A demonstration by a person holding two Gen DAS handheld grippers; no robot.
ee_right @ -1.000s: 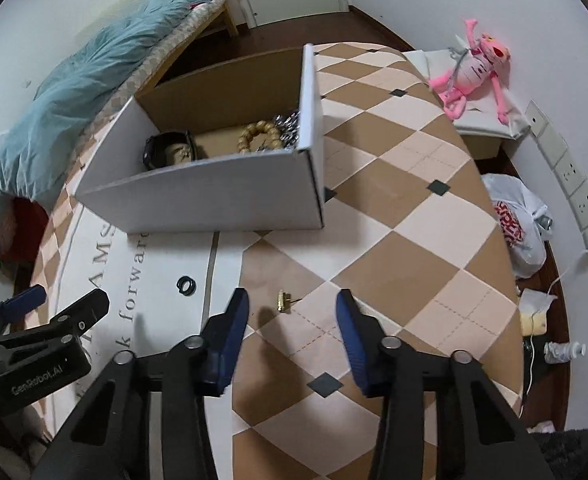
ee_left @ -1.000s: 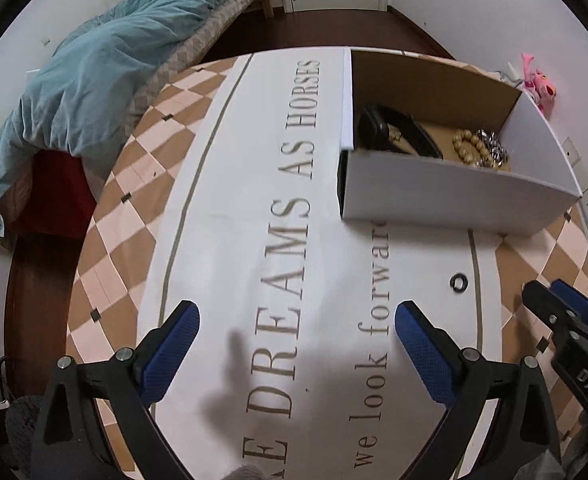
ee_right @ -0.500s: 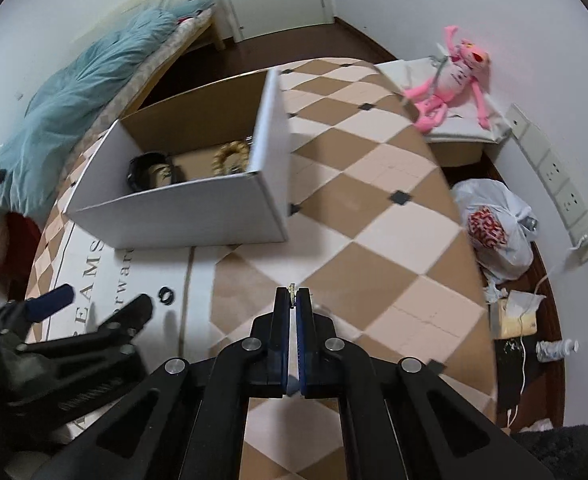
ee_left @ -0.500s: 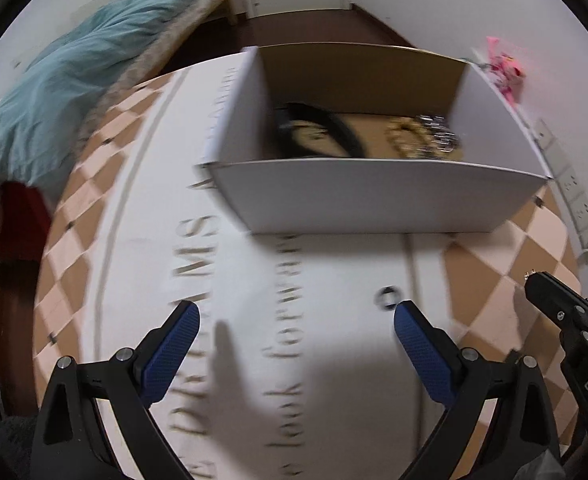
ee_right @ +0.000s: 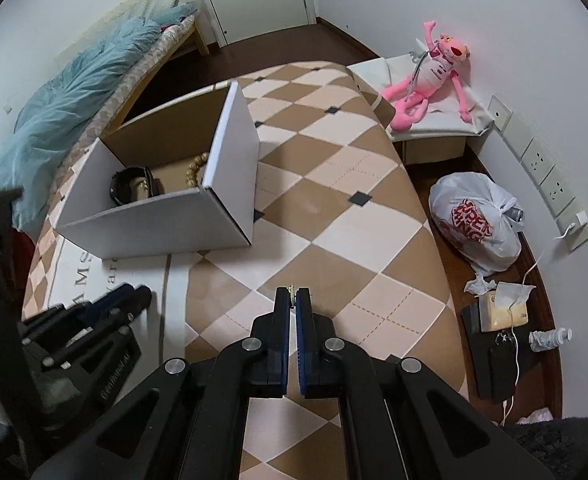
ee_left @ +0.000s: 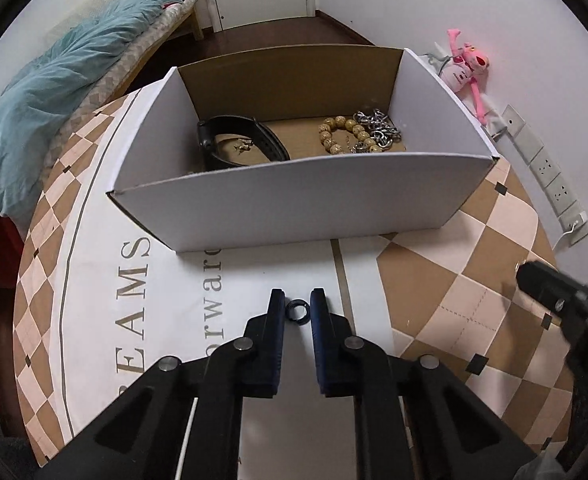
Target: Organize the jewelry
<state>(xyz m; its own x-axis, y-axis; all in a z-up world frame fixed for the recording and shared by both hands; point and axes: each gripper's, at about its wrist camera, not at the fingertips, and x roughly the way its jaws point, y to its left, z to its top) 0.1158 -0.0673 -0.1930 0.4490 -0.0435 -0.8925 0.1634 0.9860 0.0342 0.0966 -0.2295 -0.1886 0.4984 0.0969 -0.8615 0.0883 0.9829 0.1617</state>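
Note:
A small black ring (ee_left: 298, 313) lies on the white printed cloth in front of a white cardboard box (ee_left: 294, 200). My left gripper (ee_left: 298, 306) is closing, and its blue pads touch the ring on both sides. My right gripper (ee_right: 292, 300) is shut on a tiny gold piece (ee_right: 291, 289), whose tip pokes out above the pads, a little above the checked cloth. Inside the box lie a black band (ee_left: 237, 148), a bead bracelet (ee_left: 342, 136) and a silver chain (ee_left: 378, 128). The left gripper (ee_right: 129, 296) shows blurred at the left of the right wrist view.
The box (ee_right: 153, 224) stands at the table's far left side. A pink plush toy (ee_right: 426, 76) lies on a low stand by the wall. A white plastic bag (ee_right: 474, 224) and small clutter sit on the floor to the right. A bed with a teal blanket (ee_left: 53, 100) is behind.
My left gripper slid right to the black ring and its wide jaws came together around it. My right gripper shut on the gold piece and lifted it off the cloth.

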